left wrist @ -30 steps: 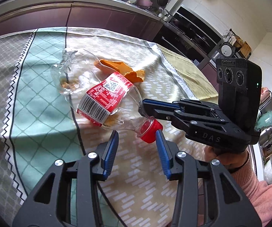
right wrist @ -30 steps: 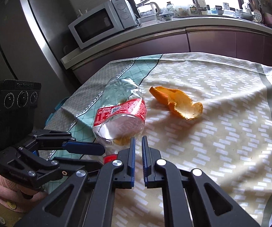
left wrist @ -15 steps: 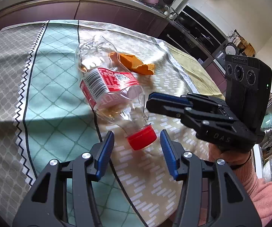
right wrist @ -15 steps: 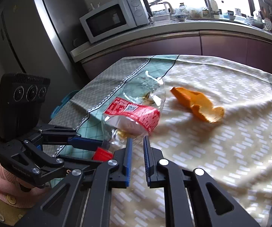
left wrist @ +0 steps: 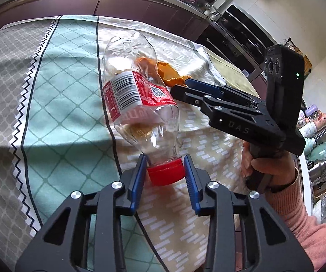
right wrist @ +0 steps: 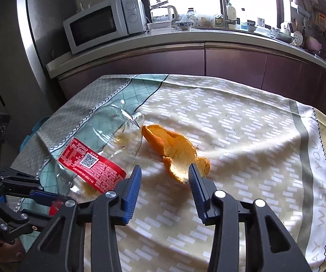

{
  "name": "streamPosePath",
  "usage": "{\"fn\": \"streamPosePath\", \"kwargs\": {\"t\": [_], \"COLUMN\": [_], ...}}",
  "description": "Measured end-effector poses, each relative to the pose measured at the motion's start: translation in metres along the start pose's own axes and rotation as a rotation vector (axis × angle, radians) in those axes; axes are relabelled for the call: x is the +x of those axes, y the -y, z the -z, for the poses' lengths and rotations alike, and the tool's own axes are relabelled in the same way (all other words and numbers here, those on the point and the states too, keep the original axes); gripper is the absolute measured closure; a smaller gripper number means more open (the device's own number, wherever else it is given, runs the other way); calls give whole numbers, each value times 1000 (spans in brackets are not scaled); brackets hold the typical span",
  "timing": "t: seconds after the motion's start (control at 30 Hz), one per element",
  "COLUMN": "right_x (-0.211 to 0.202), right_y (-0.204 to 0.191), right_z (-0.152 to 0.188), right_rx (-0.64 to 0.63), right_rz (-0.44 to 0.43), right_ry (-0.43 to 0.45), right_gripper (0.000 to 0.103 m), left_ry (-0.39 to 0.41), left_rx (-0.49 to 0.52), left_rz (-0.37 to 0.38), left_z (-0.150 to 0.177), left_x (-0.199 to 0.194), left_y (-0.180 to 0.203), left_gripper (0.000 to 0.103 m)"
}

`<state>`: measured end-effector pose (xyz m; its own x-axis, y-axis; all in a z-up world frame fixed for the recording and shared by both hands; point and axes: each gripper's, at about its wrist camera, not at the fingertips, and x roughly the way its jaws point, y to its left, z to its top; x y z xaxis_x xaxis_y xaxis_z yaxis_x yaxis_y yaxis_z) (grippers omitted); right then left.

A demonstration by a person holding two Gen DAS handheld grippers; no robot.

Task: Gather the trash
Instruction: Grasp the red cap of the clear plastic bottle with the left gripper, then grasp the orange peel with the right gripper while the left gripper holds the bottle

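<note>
A clear plastic bottle (left wrist: 138, 104) with a red label and red cap (left wrist: 165, 175) lies on the tablecloth. My left gripper (left wrist: 165, 174) has its blue pads on both sides of the cap and touches it. The bottle also shows in the right wrist view (right wrist: 99, 156). An orange peel (right wrist: 174, 151) lies just right of the bottle; it also shows in the left wrist view (left wrist: 169, 77). My right gripper (right wrist: 164, 178) is open, its fingers just short of the peel's near end.
The table carries a patterned cloth (right wrist: 242, 136) in teal, grey and beige. Behind it runs a kitchen counter (right wrist: 185, 36) with a microwave (right wrist: 104, 22), a kettle and a sink. A fridge (right wrist: 8, 45) stands at the left.
My left gripper moved forward and closed on the bottle's cap. My right gripper opened and shifted right from the bottle to the orange peel. The bottle turned to point at my left gripper.
</note>
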<state>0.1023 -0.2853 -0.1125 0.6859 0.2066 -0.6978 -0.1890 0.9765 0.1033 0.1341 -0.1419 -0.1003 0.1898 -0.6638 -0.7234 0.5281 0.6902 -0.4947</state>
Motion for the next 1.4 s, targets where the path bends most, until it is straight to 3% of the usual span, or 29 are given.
{"fn": "streamPosePath", "kwargs": {"t": [0.2,0.5,0.83,0.93,1.1,1.17,1.23,1.3,1.4], "right_x": [-1,-28,-48,-43,-33,-33,-35,-37,-32], "right_y": [0,7,-17,-19,-22,-26,-32,-42,-57], "right_z": [1,8,17,23,36,40,41,41,42], "right_rx": [0,115,139,138,146,137,121,91,30], "right_rz": [-6,-106,-200,-164,-139,-125,-110,-93,-42], "right_ry": [-8,70,107,81,30,23,26,30,17], "right_gripper": [97,100,101,98,83,82,81,72,71], "left_ry": [21,89,149,153,148,148,149,153,157], "left_rx": [17,72,110,106,86,77,70,69,67], "left_rz": [-7,-65,-128,-139,-144,-142,-137,-138,-137], "left_z": [0,13,30,34,39,41,43,44,45], "left_x": [-6,-43,-82,-83,-78,-77,-77,-78,-79], "left_y": [2,1,-7,-11,-20,-24,-27,-28,-28], "left_gripper": [69,70,70,70,70,70,70,70,70]}}
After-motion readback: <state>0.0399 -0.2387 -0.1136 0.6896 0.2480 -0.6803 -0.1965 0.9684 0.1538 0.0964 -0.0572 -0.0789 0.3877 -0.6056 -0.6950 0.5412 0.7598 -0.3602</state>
